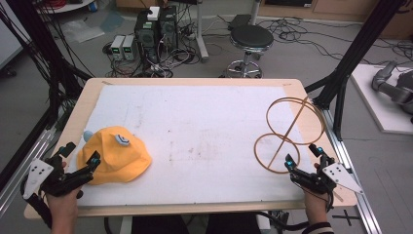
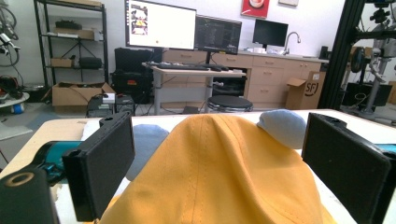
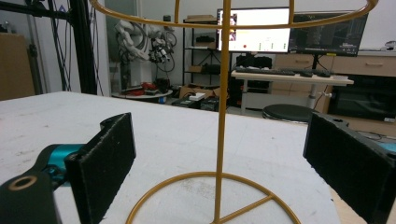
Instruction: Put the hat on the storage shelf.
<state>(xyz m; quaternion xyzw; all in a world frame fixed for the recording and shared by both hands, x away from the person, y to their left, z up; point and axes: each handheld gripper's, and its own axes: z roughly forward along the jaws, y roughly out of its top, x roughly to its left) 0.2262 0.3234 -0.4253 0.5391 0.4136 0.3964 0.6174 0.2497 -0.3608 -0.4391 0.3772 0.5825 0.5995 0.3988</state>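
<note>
A: While the left gripper (image 1: 79, 157) sits at the table's (image 1: 195, 84) near-left corner, jaws spread, what's between them?
B: Yellow cap (image 1: 116, 154) — crown just past the pads, on the white mat (image 1: 195, 126); contact, cannot tell.
A: And to the right?
B: Gold wire stand (image 1: 287, 134), upright on its ring base. Right gripper (image 1: 303, 155) just beside that base, jaws wide apart — gripping nothing.

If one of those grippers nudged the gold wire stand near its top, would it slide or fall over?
Probably tip. The wire stand is one thin upright post between a base ring and a wider top ring, so it looks top-heavy. Being open wire, it is likely light, and may skid on the white mat first.
</note>
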